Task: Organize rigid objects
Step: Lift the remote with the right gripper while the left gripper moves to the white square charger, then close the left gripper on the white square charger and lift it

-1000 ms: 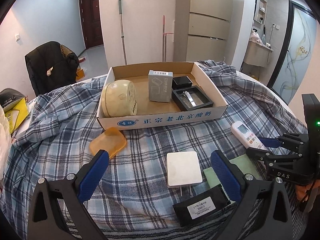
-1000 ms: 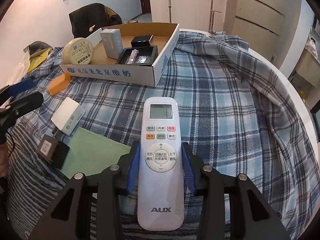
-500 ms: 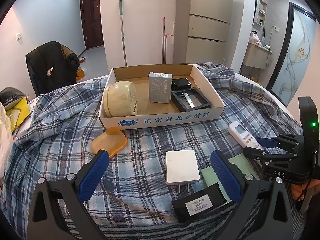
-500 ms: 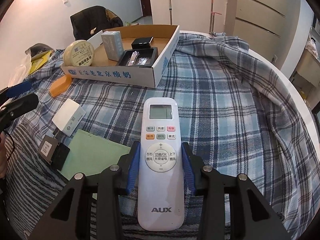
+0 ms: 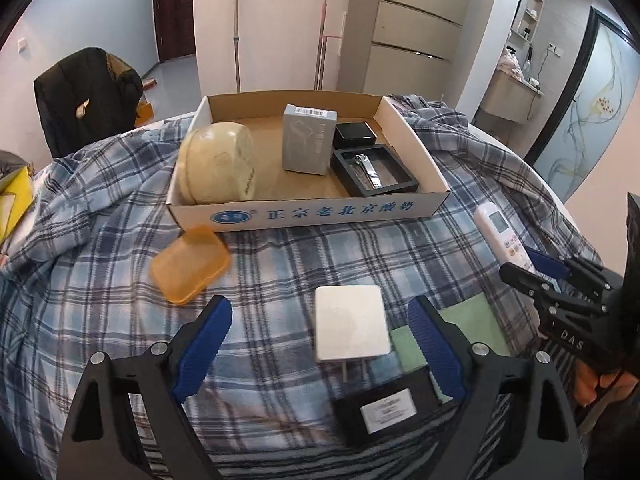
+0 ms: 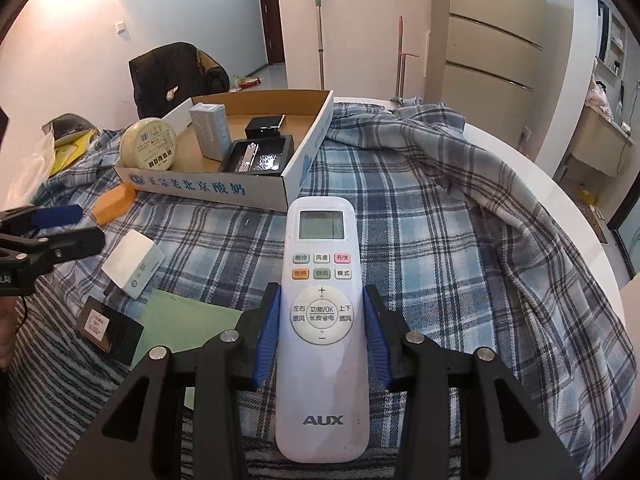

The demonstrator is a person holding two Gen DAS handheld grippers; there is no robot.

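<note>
Right wrist view shows the right gripper (image 6: 322, 332) clenched on a white remote control (image 6: 322, 320), its blue pads pressing both long sides at the round button pad, with the screen end pointing toward the cardboard box (image 6: 208, 190). The remote seems to be lifted off the plaid cloth (image 6: 440, 240) that covers the table, though I cannot be sure it is clear of it.

Left wrist view shows the left gripper (image 5: 320, 344) released, its fingers spread wide and holding nothing, hovering above the near edge of the table with a white charger (image 5: 350, 328) lying between the fingertips on the cloth.

As a judgement, the task is about half done. Four things are already in the box: one round cream tin (image 5: 218, 168) at its left end, one grey carton (image 5: 308, 144) standing upright in the middle, one small black box (image 5: 355, 134) toward the far right corner, and one open black tray with nail clippers (image 5: 376, 172) at the near right.

Five things remain outside: one remote, in the grip; one orange soap case (image 5: 190, 264) just beside the box's near left corner; one white charger; one black adapter (image 5: 386, 404) at the table's near edge; and one green card (image 5: 476, 320) lying flat, partly under the adapter.
</note>
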